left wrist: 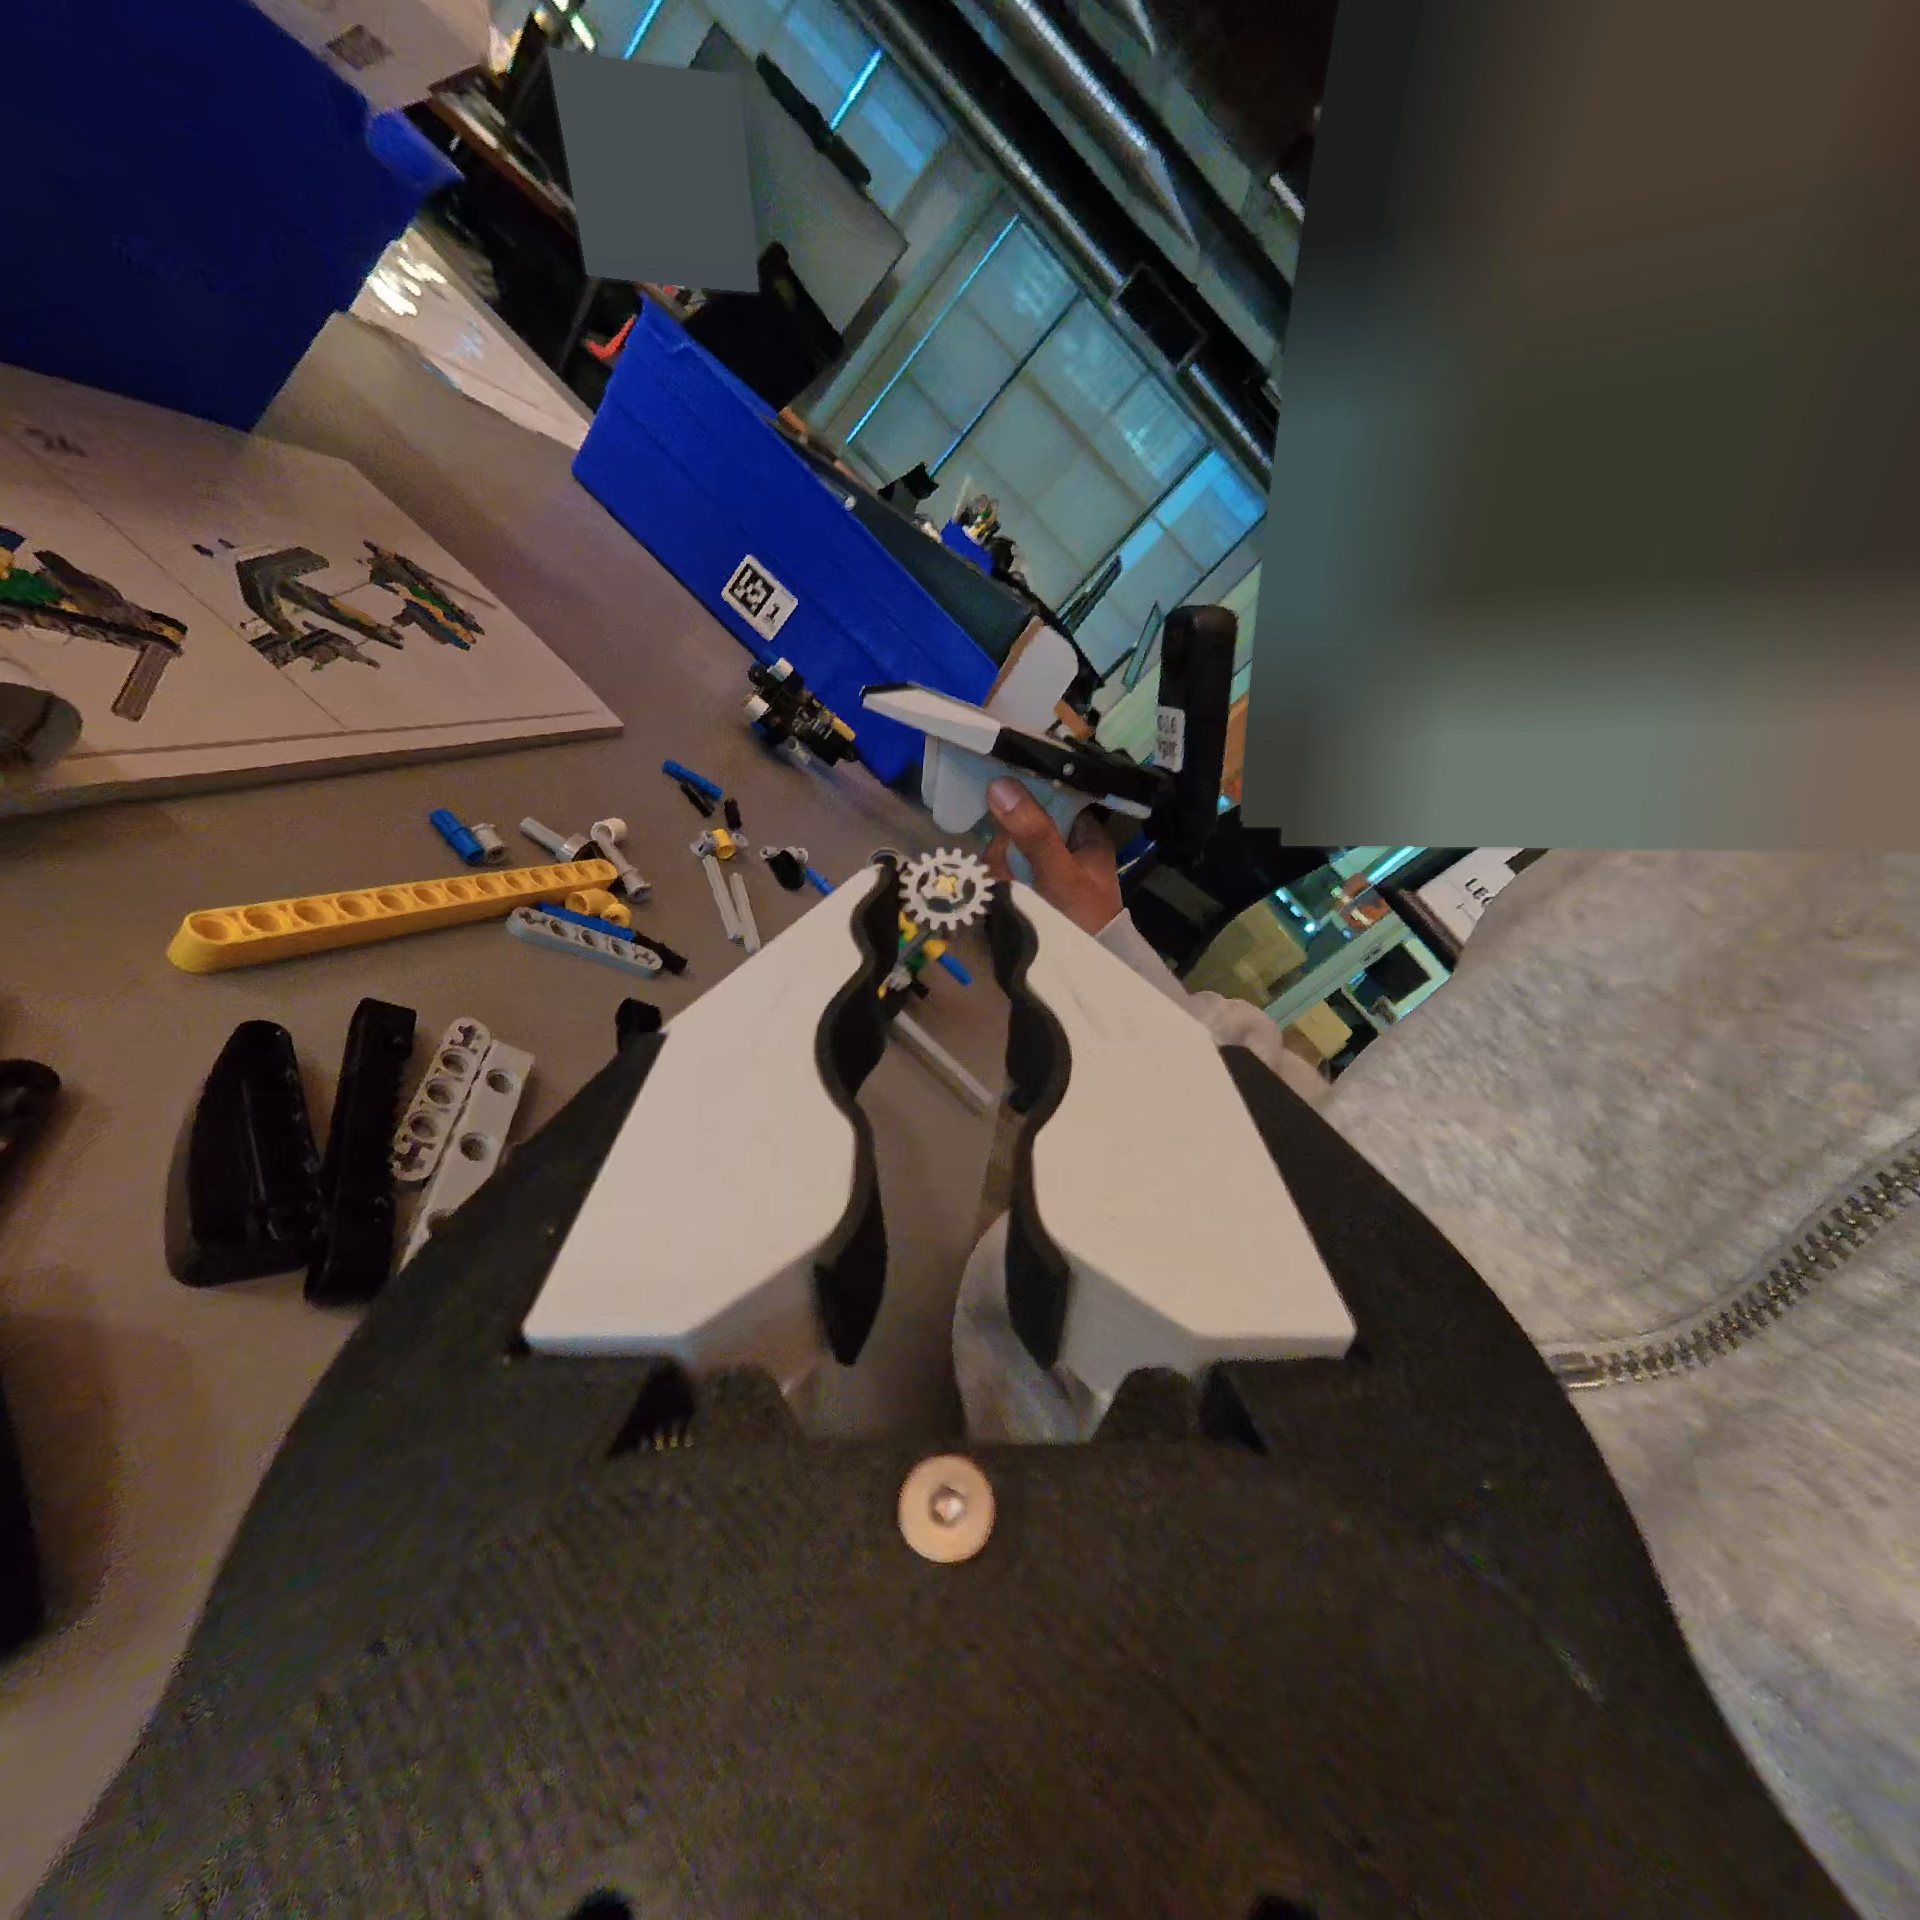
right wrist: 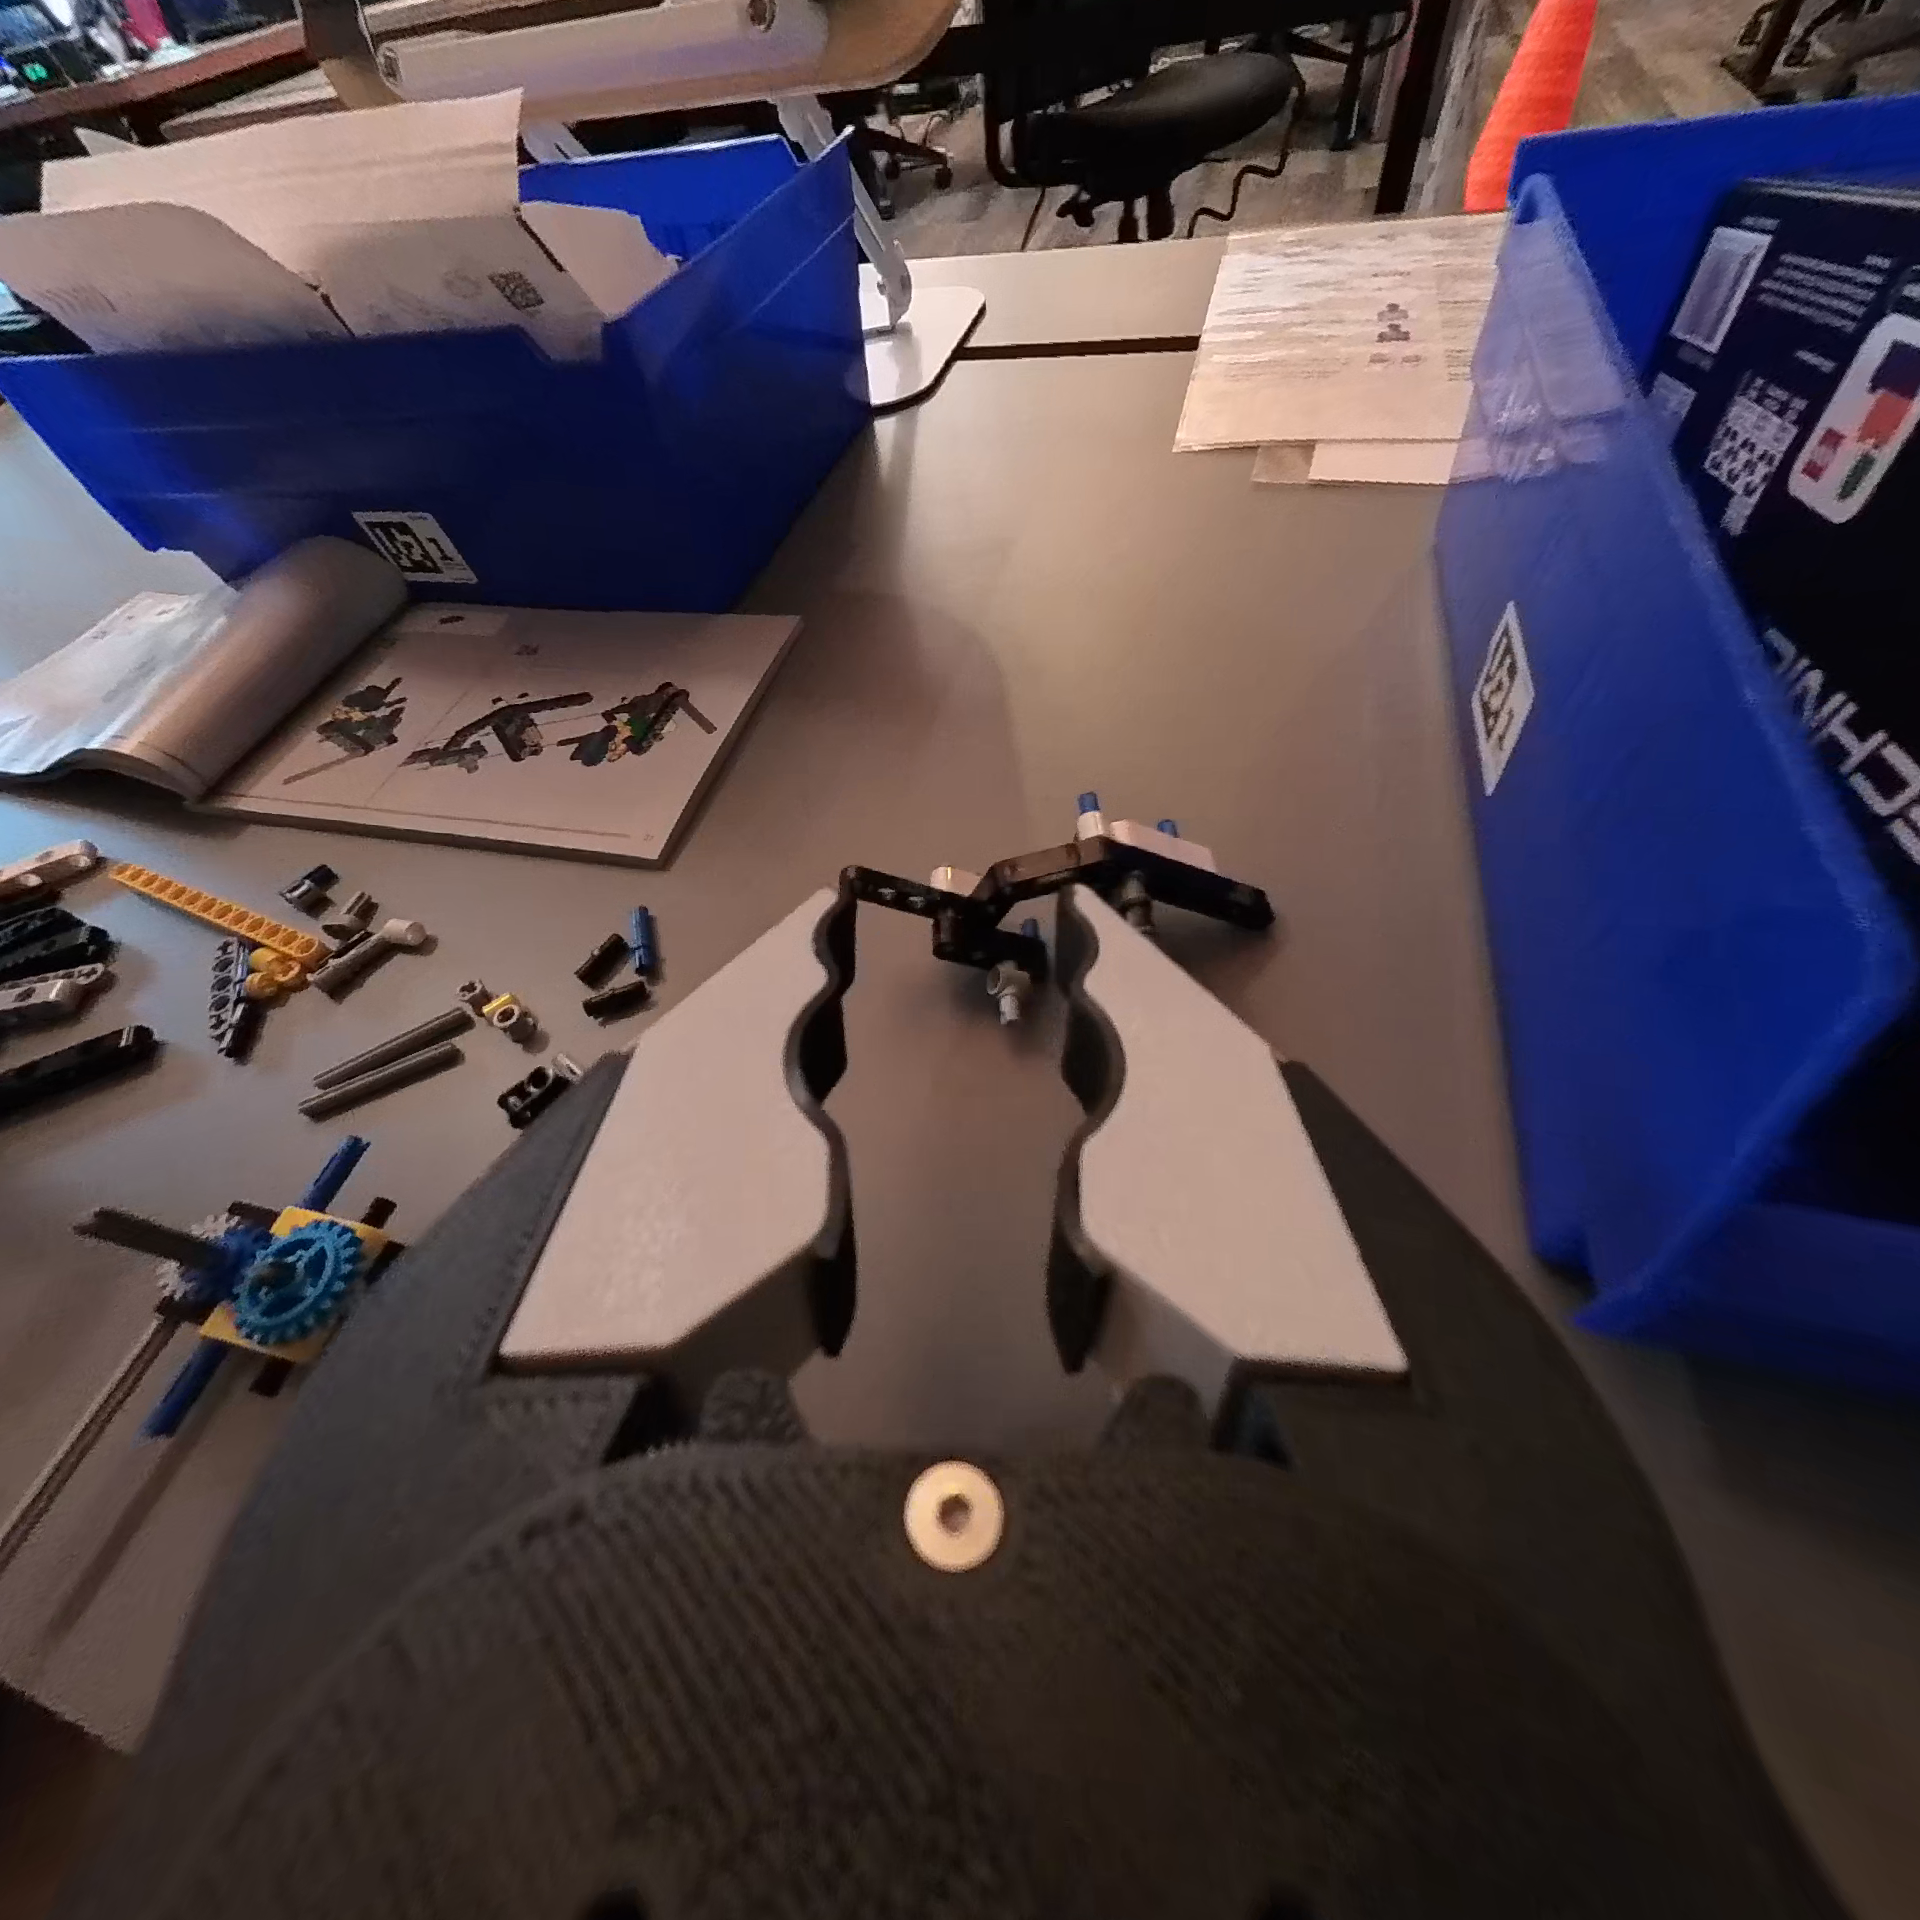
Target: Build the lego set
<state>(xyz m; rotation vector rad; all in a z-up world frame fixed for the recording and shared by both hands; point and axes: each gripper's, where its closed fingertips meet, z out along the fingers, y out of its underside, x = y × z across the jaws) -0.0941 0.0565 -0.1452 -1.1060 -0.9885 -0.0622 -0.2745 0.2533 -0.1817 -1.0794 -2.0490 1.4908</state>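
The left gripper (left wrist: 940,894) clamps its fingers on a small gear assembly (left wrist: 932,914) above the tabletop (right wrist: 1039,644). The right gripper (right wrist: 951,914) hovers, fingers apart, behind a black angled assembly (right wrist: 1049,899).

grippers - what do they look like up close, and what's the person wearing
Both match: the left gripper and right gripper each have two light grey wedge-shaped fingers lined with wavy black pads, set on a black, ribbed printed base with a round silver bolt. No cables show. The person wears a light grey hoodie with a metal zipper.
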